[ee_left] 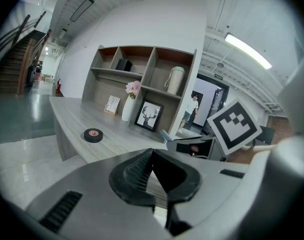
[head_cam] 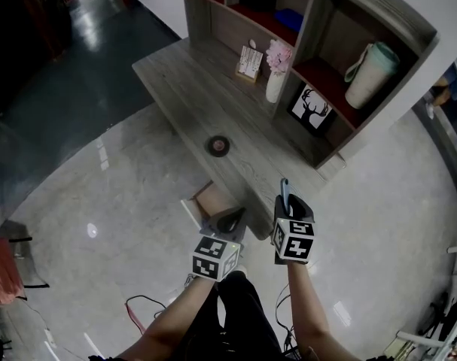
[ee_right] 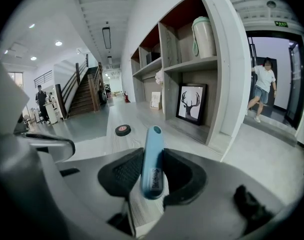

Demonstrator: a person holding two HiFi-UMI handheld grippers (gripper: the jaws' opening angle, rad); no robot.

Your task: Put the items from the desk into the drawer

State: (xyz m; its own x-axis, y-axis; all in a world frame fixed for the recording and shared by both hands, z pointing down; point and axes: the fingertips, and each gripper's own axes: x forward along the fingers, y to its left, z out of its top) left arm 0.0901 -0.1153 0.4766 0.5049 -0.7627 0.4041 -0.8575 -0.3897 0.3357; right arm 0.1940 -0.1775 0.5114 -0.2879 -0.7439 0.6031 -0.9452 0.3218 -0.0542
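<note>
Two tools hang at the near end of the worktop [head_cam: 184,81], over the floor. The left tool [ee_left: 150,154] has its jaws closed tip to tip, with nothing between them. The right tool [ee_right: 152,171] is clamped on a slim blue pen [ee_right: 152,156], its pads pressing the pen's two sides. The pen's long axis runs along the jaws, and its far end sticks out past the tips, up and away from the person.

What looks like the open drawer [head_cam: 205,199] stands pulled out below the worktop's near edge, left of the right tool and lower. The left tool is just beside it. The pen's way in is, I judge, leftward and down; the left tool is nearer the drawer but carries nothing.

Farther along the worktop a tape roll [head_cam: 218,145] lies flat, well apart from both tools. Beyond it a vase [head_cam: 275,86] and a framed deer picture [head_cam: 312,109] stand at the shelf.
</note>
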